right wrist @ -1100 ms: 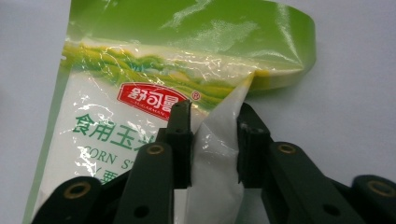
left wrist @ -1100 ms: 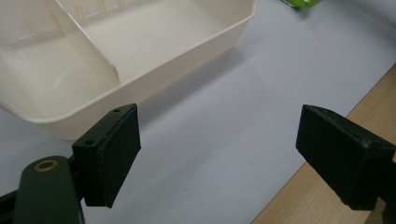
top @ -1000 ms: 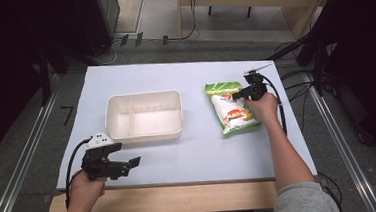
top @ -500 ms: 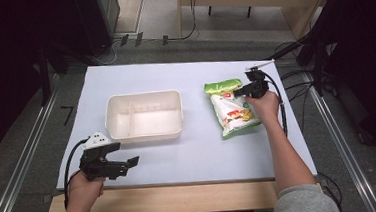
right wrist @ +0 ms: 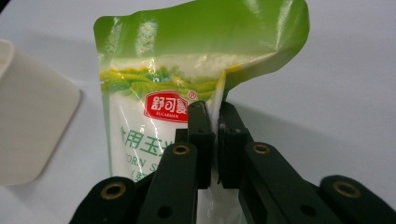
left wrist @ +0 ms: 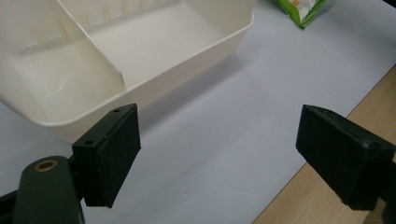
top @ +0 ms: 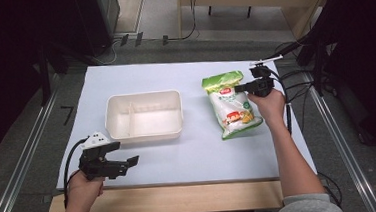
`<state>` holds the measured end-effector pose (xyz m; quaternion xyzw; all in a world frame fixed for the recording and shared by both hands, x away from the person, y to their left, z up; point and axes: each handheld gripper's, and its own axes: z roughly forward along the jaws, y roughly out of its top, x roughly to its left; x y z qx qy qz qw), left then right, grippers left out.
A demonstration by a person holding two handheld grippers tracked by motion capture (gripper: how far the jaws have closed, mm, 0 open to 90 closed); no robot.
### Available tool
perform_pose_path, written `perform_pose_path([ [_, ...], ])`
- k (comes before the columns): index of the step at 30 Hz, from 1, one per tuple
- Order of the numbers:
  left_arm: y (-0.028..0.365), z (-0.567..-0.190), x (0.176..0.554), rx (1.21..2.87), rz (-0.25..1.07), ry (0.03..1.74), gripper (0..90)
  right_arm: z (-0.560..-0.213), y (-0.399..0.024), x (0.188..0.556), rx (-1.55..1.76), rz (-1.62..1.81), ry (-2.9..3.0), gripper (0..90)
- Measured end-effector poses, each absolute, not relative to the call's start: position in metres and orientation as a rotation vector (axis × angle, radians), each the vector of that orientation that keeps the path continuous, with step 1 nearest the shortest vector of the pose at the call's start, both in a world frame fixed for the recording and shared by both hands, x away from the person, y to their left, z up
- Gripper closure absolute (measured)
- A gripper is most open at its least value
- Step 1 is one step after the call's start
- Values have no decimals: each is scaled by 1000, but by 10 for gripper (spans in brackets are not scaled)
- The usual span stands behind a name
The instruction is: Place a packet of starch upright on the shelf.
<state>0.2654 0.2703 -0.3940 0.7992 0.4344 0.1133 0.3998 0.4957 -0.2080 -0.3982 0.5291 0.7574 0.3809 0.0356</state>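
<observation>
From the high view we see the right claw [top: 239,88] at the far right of the table [top: 184,76], clamped on the right-hand edge of a green and white bag [top: 230,106]; its jaws have just been closing, and the bag's edge sits between them. The bag stretches from the claw toward the person, its green top end just beyond the claw and its lower end on the white sheet beside the person's right hand [top: 268,104]. Well apart to the left of that claw stands a cream tray [top: 144,116] with 2 compartments. The left claw [top: 125,163] hangs near the table's front edge, just in front of the tray's near left corner, its jaws spread with nothing between them. In the left gripper view we look between the 2 wide-apart pads [left wrist: 114,151] at bare white sheet; the tray [left wrist: 130,51] lies just ahead and to the left of the claw [left wrist: 224,158], and 1 corner of the bag [left wrist: 303,9] shows far ahead. In the right gripper view the claw [right wrist: 214,122] pinches a thin fold of the bag [right wrist: 187,70] between pressed-together pads; the bag's green top rises above the claw, and the tray's corner [right wrist: 32,121] shows well off to its left.
</observation>
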Motion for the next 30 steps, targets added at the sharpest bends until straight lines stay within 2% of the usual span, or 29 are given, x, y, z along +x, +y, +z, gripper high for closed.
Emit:
perform_pose_path([
  [30, 260, -392, 279, 2024, 246, 1054, 147, -316, -201, 414, 1360, 1314, 2268, 891],
])
